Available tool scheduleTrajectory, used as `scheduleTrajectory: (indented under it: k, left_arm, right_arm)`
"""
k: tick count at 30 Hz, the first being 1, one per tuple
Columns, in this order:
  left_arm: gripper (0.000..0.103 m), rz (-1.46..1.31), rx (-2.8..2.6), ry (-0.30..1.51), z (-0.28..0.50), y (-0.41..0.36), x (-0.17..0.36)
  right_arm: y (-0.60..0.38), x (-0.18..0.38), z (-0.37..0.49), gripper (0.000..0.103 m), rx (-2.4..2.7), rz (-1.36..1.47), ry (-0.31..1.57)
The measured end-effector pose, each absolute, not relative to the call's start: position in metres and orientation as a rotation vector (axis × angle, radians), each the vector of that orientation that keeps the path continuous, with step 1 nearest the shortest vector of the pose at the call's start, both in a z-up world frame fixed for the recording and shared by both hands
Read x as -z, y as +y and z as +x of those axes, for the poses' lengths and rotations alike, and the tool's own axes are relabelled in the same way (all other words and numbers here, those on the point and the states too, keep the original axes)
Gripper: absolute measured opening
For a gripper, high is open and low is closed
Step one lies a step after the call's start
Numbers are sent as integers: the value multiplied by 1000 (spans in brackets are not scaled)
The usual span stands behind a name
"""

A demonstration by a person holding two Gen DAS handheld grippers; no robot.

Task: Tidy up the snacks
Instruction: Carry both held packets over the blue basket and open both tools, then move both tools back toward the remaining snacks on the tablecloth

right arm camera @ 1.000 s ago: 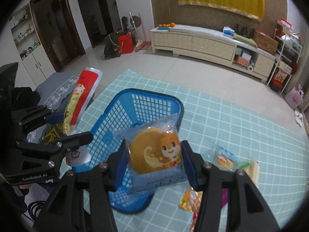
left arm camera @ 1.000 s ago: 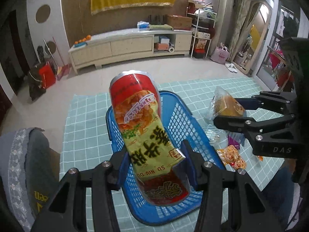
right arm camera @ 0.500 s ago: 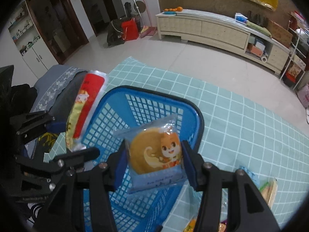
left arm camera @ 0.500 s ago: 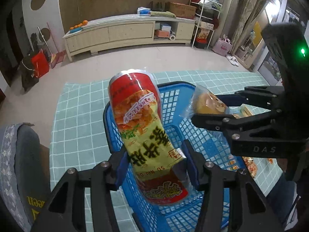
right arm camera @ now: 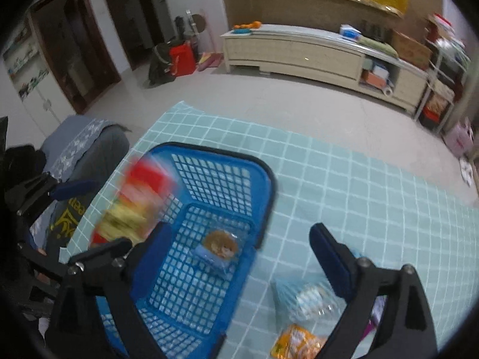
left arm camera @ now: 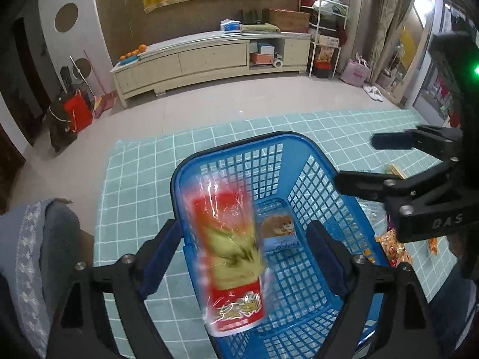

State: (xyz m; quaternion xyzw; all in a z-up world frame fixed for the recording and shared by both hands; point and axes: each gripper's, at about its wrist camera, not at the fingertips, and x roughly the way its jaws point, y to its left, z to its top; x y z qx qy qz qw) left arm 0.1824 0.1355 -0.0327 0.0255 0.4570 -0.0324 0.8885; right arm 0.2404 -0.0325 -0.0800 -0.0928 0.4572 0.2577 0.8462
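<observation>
1. Two snacks are loose in this moment. At the left, the left gripper (left arm camera: 245, 257) has just been opening; its jaws stand spread, and the tall red-and-yellow snack pack (left arm camera: 230, 257) sits between them with a clear gap to each pad, blurred and tipped over the near left part of the blue basket (left arm camera: 317, 185).
2. That pack looks light, crinkly and slippery in its glossy film (a judgement only); a hold across its middle, on the wider faces, should serve best, since the sealed ends would fold.
3. In the middle, the small cake packet (right arm camera: 220, 246) with the cartoon print lies flat on the basket floor. It looks soft and crushable, so a gentle pinch at its sealed edges seems wiser than a squeeze on the cake.
4. At the right, the right gripper (right arm camera: 241, 251) has also just been opening; its jaws are spread and nothing is between them but basket and the checked cloth on the desk (right arm camera: 359, 185). More packets (right arm camera: 302, 344) wait on the cloth beside the basket.
5. Half a second earlier both packs were pinched above the basket; now neither is gripped.
</observation>
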Motion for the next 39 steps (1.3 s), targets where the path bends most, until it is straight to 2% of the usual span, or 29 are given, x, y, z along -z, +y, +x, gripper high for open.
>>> scheduleTrajectory:
  k: [7,21,39]
  left_arm:
    - [85,-3,48,932,173,127,19]
    - [85,41,121,881,121,45,-8]
    - [85,110,195,953,138,-50,32]
  right_arm:
    - [-64,67,221,95,-506,-154,968]
    - [-128,29,168,95,-464,-151,913]
    - [-230,66,162,95,-366,-129,971]
